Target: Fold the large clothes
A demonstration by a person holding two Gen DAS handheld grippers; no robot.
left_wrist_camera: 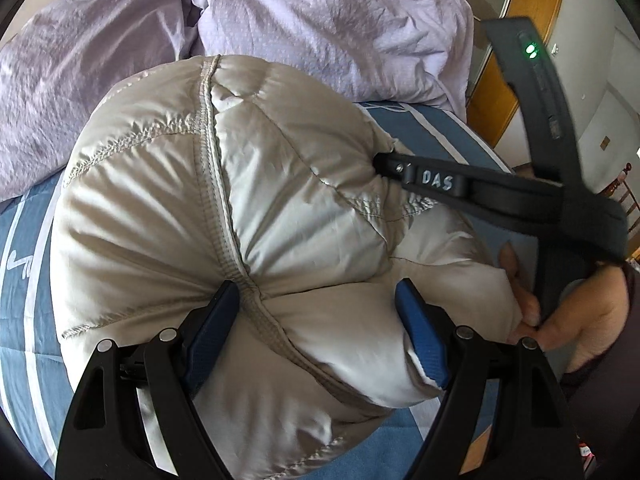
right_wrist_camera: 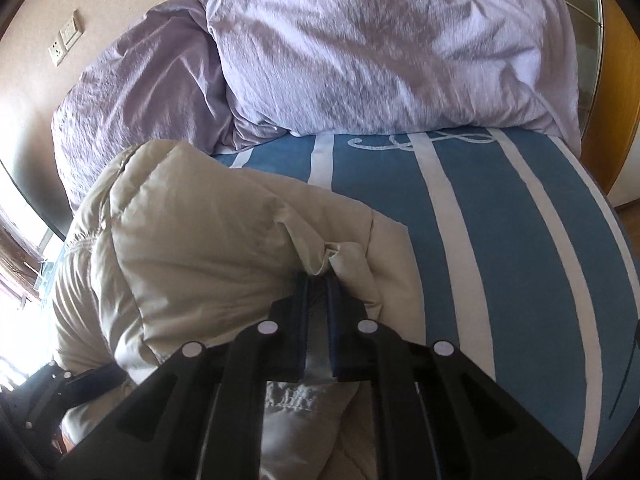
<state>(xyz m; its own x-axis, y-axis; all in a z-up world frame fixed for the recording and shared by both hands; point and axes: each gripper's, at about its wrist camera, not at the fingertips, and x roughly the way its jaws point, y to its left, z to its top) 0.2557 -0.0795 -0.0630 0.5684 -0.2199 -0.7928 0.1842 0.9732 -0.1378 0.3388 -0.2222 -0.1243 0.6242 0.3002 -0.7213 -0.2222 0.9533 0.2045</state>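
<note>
Puffy beige quilted jacket (left_wrist_camera: 240,216) bulges, bunched, on striped blue bedspread (right_wrist_camera: 500,220).

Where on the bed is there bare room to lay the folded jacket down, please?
The free patch is the striped blue bedspread, between the beige jacket and the bed's right edge, below the lilac pillows. The left side is crowded: the jacket's bulk fills it, up against the pillows.
</note>
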